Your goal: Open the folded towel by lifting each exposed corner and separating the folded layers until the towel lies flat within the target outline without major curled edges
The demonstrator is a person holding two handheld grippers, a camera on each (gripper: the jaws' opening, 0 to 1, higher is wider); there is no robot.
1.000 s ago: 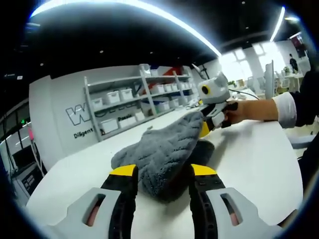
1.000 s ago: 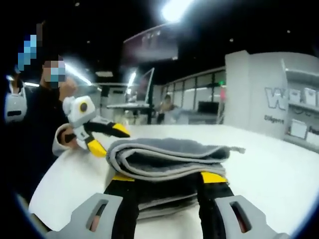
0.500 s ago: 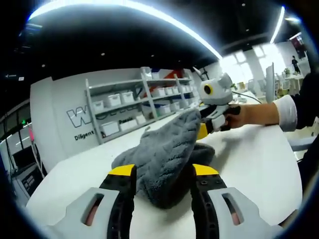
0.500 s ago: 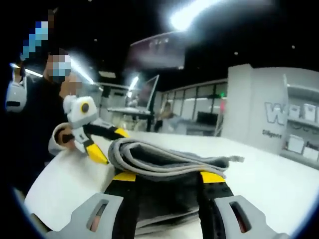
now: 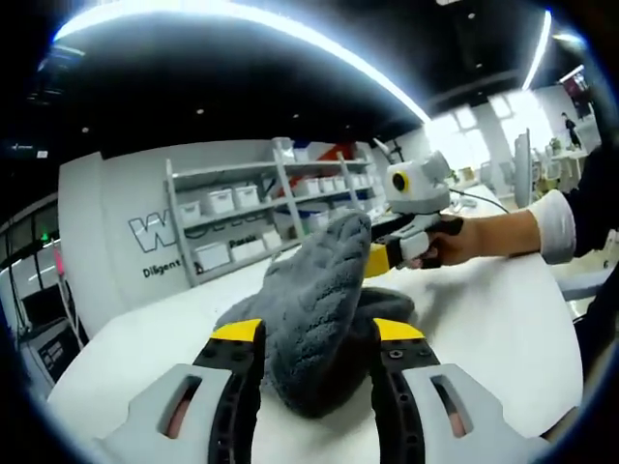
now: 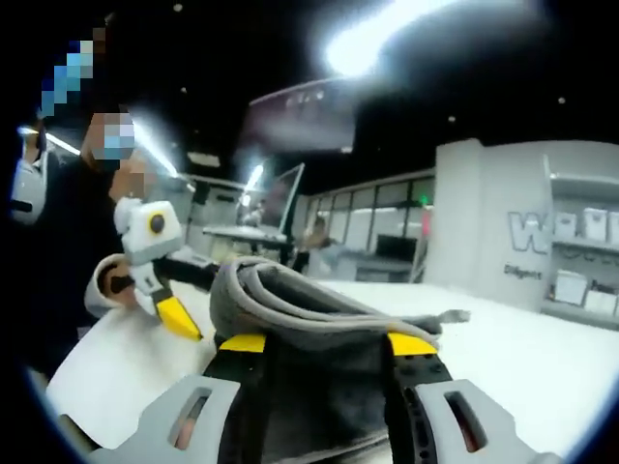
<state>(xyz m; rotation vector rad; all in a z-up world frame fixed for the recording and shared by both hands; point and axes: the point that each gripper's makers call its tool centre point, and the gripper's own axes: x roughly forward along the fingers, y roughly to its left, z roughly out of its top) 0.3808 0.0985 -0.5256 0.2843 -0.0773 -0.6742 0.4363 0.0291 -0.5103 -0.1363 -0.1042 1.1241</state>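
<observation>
In the left gripper view, the left gripper [image 5: 309,338] has its fingers closed on the near end of the grey towel [image 5: 314,290], which rises from the white worktop [image 5: 484,319] like a little hill. Farther off, the right gripper [image 5: 382,259] holds the towel's high far end. In the right gripper view, the right gripper's [image 6: 324,348] fingers pinch the towel's [image 6: 309,314] thick folded layers, and the left gripper [image 6: 179,314] sits beyond. Shelves [image 5: 251,217] with white boxes stand at the back.

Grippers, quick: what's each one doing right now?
Left gripper: shut on the gray towel.
Right gripper: shut on the same towel, a corner raised.
</observation>
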